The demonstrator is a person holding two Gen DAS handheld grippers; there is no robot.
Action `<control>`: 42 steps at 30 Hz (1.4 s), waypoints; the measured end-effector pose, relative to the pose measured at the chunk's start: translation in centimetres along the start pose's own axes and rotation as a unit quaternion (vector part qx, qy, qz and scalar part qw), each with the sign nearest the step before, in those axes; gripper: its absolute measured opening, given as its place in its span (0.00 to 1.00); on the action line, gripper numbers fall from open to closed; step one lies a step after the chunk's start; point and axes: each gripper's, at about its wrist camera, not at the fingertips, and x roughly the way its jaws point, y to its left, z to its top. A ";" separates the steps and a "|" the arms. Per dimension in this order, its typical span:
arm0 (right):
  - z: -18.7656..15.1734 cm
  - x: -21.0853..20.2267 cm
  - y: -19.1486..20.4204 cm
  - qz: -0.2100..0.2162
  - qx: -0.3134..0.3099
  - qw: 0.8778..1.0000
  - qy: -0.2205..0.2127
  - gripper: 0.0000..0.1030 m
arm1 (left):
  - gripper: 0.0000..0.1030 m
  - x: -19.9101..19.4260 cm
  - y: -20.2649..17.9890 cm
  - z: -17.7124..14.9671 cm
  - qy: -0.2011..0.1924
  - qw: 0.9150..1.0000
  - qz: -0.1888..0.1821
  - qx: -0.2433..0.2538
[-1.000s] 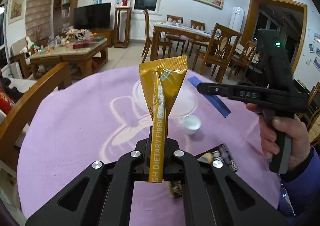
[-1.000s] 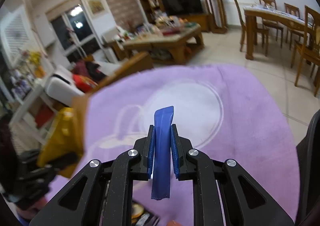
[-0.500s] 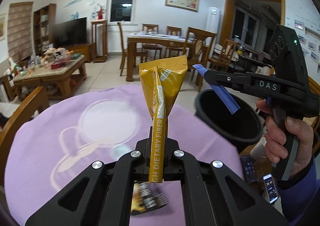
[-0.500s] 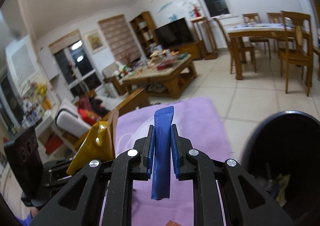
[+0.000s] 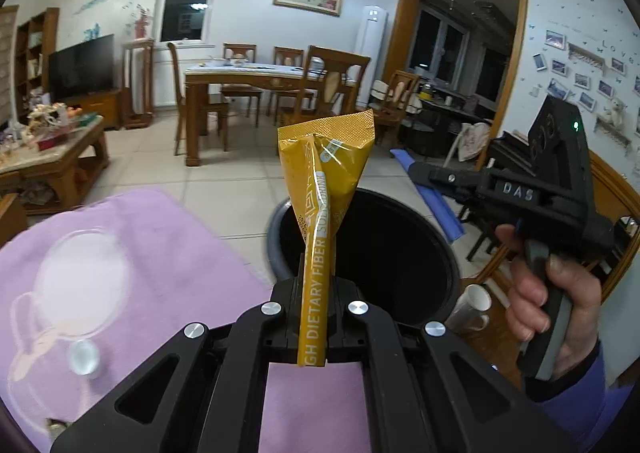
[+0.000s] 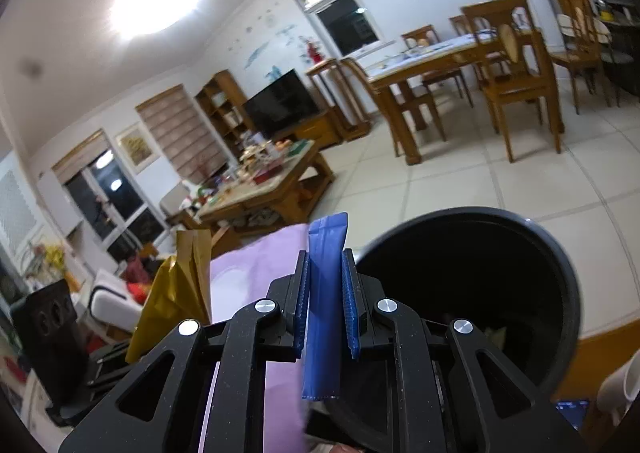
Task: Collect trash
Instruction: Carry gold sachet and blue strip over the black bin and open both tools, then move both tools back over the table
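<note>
Now both tongs are swinging off the purple-clothed desk [image 5: 132, 253] toward the round black trash bin [image 5: 448, 253]. The left tongs [image 5: 314, 293] are clamping a yellow foil sachet [image 5: 324, 181] over the rim. The right tongs [image 6: 325, 301] are loosening around a blue plastic strip [image 6: 324, 293], so release appears imminent.

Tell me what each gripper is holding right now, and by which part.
The left gripper pinches a yellow packet near its lower end. The right gripper pinches a blue wrapper around its middle, both ends sticking out.
</note>
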 end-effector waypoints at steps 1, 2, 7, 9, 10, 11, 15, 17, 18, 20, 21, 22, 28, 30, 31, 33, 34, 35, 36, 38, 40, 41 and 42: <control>0.1 -0.5 -0.9 -0.002 0.004 1.000 -0.001 0.16 | 0.05 0.6 -0.3 0.2 0.001 1.000 -0.005 -0.001; 0.2 -1.0 -1.7 -0.005 0.010 1.000 -0.003 0.16 | 0.05 1.2 -0.8 0.4 0.003 1.000 -0.011 -0.002; 0.1 -2.3 -5.6 -0.016 0.034 0.999 -0.009 0.16 | 0.05 4.5 -3.1 0.6 0.024 0.999 -0.031 0.007; 0.2 -2.5 -7.1 -0.021 0.042 0.999 -0.009 0.16 | 0.05 5.7 -3.9 0.6 0.032 0.999 -0.035 0.013; 0.1 -2.5 -7.6 -0.023 0.046 0.999 -0.008 0.16 | 0.05 6.4 -4.4 0.6 0.037 0.999 -0.037 0.017; -0.1 -2.6 -8.2 -0.025 0.051 0.998 -0.007 0.16 | 0.05 6.7 -4.6 0.5 0.040 0.998 -0.038 0.019; -1.0 -2.2 -9.5 -0.031 0.067 0.997 -0.003 0.16 | 0.05 8.6 -5.8 0.5 0.055 0.997 -0.043 0.029; -1.2 -1.9 -10.4 -0.033 0.075 0.997 -0.002 0.16 | 0.05 9.4 -6.4 0.6 0.061 0.997 -0.045 0.033; -1.4 -1.8 -10.6 -0.034 0.078 0.996 -0.002 0.16 | 0.05 9.6 -6.3 0.4 0.064 0.996 -0.045 0.037; -1.5 -1.4 -11.1 -0.034 0.084 0.996 -0.001 0.18 | 0.05 10.2 -6.5 0.3 0.070 0.996 -0.044 0.040; -1.6 -1.2 -11.4 -0.035 0.086 0.996 0.000 0.18 | 0.05 10.4 -6.4 0.3 0.072 0.996 -0.044 0.040; -1.9 -1.3 -11.3 -0.035 0.088 0.996 0.000 0.18 | 0.05 10.6 -6.4 0.2 0.075 0.995 -0.044 0.041; -2.2 -0.4 -11.3 -0.036 0.093 0.995 0.005 0.18 | 0.06 11.1 -6.4 0.0 0.086 0.995 -0.043 0.042; -2.3 -0.2 -11.4 -0.037 0.094 0.995 0.005 0.18 | 0.08 11.2 -6.4 0.0 0.089 0.994 -0.041 0.041; -2.4 -0.3 -11.3 -0.037 0.093 0.995 0.005 0.19 | 0.09 11.4 -6.8 0.2 0.091 0.994 -0.038 0.041; -2.7 -0.2 -10.9 -0.034 0.096 0.995 0.007 0.43 | 0.25 11.5 -7.1 0.3 0.093 0.994 -0.034 0.037; -2.8 -0.1 -11.0 -0.033 0.099 0.995 0.007 0.50 | 0.51 11.3 -6.9 0.4 0.090 0.995 -0.030 0.034; -2.8 0.0 -11.1 -0.033 0.100 0.994 0.006 0.59 | 0.75 10.7 -6.8 0.5 0.077 0.996 -0.020 0.031; -3.0 0.0 -11.0 -0.031 0.101 0.994 0.004 0.63 | 0.80 10.1 -6.8 0.6 0.062 0.998 -0.013 0.031; -3.3 -0.1 -10.8 -0.032 0.099 0.995 0.003 0.68 | 0.82 9.5 -7.0 0.7 0.054 0.998 -0.009 0.039; -3.5 -0.2 -10.5 -0.036 0.097 0.995 0.000 0.72 | 0.82 8.8 -7.0 0.6 0.053 0.997 -0.008 0.046; -3.6 -0.2 -10.2 -0.035 0.096 0.995 0.000 0.72 | 0.82 8.4 -7.0 0.5 0.053 0.997 -0.008 0.047; -3.6 -0.1 -9.9 -0.034 0.095 0.995 0.000 0.74 | 0.83 8.2 -6.9 0.3 0.054 0.997 -0.008 0.048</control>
